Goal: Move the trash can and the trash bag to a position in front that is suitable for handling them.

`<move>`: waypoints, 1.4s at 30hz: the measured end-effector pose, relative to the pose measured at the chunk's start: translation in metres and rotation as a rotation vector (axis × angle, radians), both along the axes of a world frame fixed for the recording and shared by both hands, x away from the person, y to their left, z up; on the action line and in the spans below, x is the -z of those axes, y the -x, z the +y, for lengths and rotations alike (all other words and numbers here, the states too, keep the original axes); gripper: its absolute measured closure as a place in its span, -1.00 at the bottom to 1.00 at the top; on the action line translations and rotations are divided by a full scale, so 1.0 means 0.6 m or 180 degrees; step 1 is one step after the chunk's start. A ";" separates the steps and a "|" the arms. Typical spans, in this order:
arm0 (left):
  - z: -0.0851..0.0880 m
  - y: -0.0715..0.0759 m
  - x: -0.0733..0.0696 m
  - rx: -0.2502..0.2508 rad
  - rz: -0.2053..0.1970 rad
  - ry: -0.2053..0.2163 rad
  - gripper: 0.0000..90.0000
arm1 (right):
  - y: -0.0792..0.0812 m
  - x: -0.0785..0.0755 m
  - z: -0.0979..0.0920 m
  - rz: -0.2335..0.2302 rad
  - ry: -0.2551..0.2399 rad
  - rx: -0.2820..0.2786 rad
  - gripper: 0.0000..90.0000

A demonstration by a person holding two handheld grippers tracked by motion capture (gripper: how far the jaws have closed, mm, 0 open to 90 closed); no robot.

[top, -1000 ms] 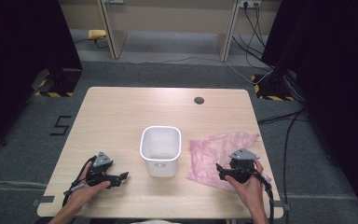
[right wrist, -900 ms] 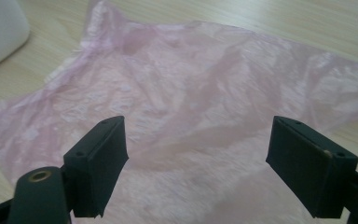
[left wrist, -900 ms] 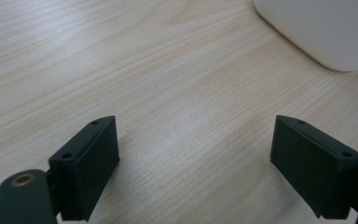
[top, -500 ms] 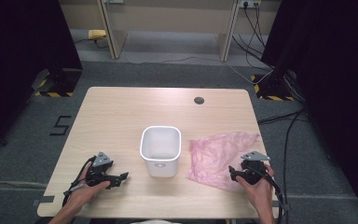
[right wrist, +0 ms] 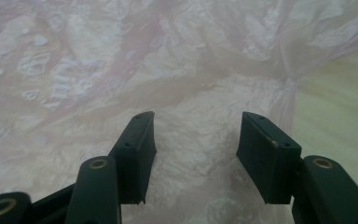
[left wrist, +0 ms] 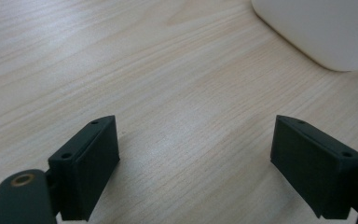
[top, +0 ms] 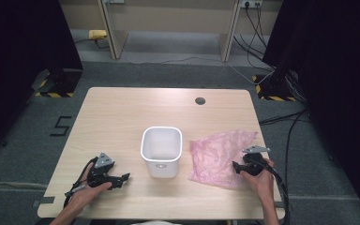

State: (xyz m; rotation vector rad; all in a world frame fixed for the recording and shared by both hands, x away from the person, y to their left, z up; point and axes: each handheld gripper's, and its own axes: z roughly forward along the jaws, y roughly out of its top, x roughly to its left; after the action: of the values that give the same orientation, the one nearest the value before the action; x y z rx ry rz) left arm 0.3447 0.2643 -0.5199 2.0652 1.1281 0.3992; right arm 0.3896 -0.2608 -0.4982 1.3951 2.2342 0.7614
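Wooden table (top: pixel 122 117): right hand-held gripper (top: pixel 236 167) low over pink bag (top: pixel 215 154), jaws closing, unclamped; left hand-held gripper (top: pixel 125 178) agape.

Black left gripper (top: pixel 125 177) bears a grey three-cornered plate (top: pixel 104 161).

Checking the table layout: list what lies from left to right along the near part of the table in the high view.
Left tool → white bin → pink plastic bag → right tool, over the bag's right part.
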 end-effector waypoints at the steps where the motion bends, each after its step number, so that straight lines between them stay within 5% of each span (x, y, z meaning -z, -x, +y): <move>1: 0.000 0.000 0.000 0.0001 -0.0004 -0.0005 -0.67 | -0.009 0.000 -0.001 -0.0041 0.0043 -0.0034 0.03; 7: -0.001 0.000 0.000 0.0005 -0.0013 -0.0015 -0.67 | -0.054 -0.008 0.002 -0.0119 0.0097 0.0062 -0.01; 9: -0.001 0.000 0.000 0.0006 -0.0012 -0.0016 -0.67 | -0.053 -0.020 0.007 -0.0181 -0.0037 0.0142 -0.06; 10: -0.001 0.000 0.000 0.0008 -0.0014 -0.0021 -0.67 | -0.047 -0.030 0.015 -0.0212 -0.0249 0.0205 -0.11; 14: -0.002 0.000 0.000 0.0017 -0.0012 -0.0038 -0.67 | -0.039 -0.030 0.031 -0.0173 -0.0439 0.0234 -0.16; 20: -0.003 0.001 0.000 0.0024 -0.0012 -0.0034 -0.67 | -0.041 -0.012 0.063 0.0022 -0.0341 0.0200 -0.08; 23: -0.003 0.001 0.000 0.0024 -0.0010 -0.0033 -0.67 | -0.047 -0.001 0.070 0.0140 -0.0217 0.0137 0.14; 25: -0.003 0.001 0.000 0.0023 -0.0013 -0.0035 -0.67 | -0.047 0.000 0.070 0.0073 -0.0138 0.0007 0.40; 26: -0.003 0.001 0.000 0.0023 -0.0016 -0.0041 -0.67 | -0.048 -0.001 0.070 0.0061 -0.0125 -0.0215 0.63; 30: -0.003 0.001 0.000 0.0027 -0.0016 -0.0044 -0.67 | -0.052 -0.001 0.068 0.0025 -0.0020 -0.0623 0.98; 35: -0.003 0.000 0.000 0.0028 -0.0015 -0.0037 -0.67 | -0.064 -0.002 0.065 -0.0049 0.0093 -0.0931 1.00; 38: -0.003 0.000 0.000 0.0030 -0.0018 -0.0036 -0.67 | -0.079 -0.006 0.066 -0.0147 0.0301 -0.1501 1.00; 41: -0.003 0.000 0.000 0.0030 -0.0018 -0.0036 -0.67 | -0.083 -0.011 0.068 -0.0148 0.0336 -0.1760 1.00; 42: -0.003 0.000 0.000 0.0031 -0.0018 -0.0037 -0.67 | -0.085 -0.018 0.069 -0.0176 0.0331 -0.2042 1.00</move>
State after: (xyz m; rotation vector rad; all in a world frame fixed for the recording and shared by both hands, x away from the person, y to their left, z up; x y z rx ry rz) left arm 0.3446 0.2627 -0.5201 2.0776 1.1146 0.4073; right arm 0.4407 -0.2191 -0.4877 0.5840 2.6502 0.8422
